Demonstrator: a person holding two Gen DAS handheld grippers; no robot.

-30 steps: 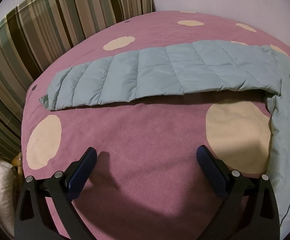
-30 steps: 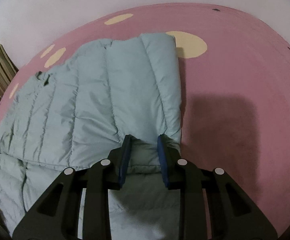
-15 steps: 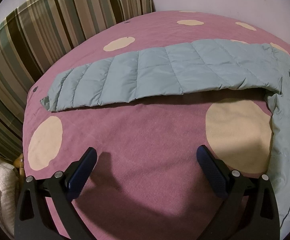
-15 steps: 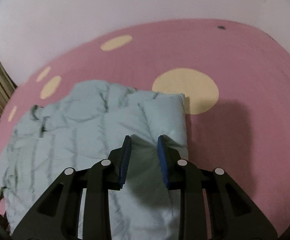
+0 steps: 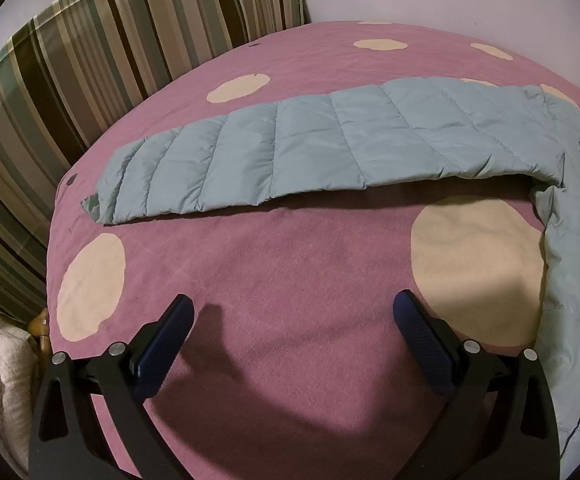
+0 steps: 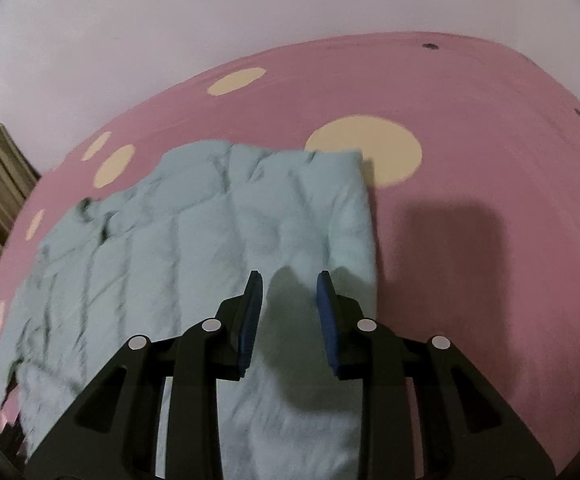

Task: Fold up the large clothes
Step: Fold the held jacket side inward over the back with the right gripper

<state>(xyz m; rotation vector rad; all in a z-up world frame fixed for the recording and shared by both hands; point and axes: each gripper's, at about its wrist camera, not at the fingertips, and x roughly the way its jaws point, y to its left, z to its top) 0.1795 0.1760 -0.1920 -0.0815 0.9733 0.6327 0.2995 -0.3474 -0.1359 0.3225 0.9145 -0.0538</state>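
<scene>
Left wrist view: open left claw [image 5: 292,340] over spotted blanket [image 5: 290,272], striped cushion [image 5: 70,92] behind sleeve [image 5: 310,152]; right claw's [image 6: 289,300] grip unclear.

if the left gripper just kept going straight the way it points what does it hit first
Probably the bare pink bedspread. The left gripper is open and angled down at it, with nothing between the fingers. The blue jacket's sleeve lies farther on, though depth is hard to judge.

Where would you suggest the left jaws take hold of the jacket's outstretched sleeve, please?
Probably at the cuff end, the sleeve's free tip at the far left. The sleeve lies flat and straight across the blanket, so a low approach from the near edge could pinch the cuff's thin rim and carry it over the body. The left gripper is open and empty.
</scene>
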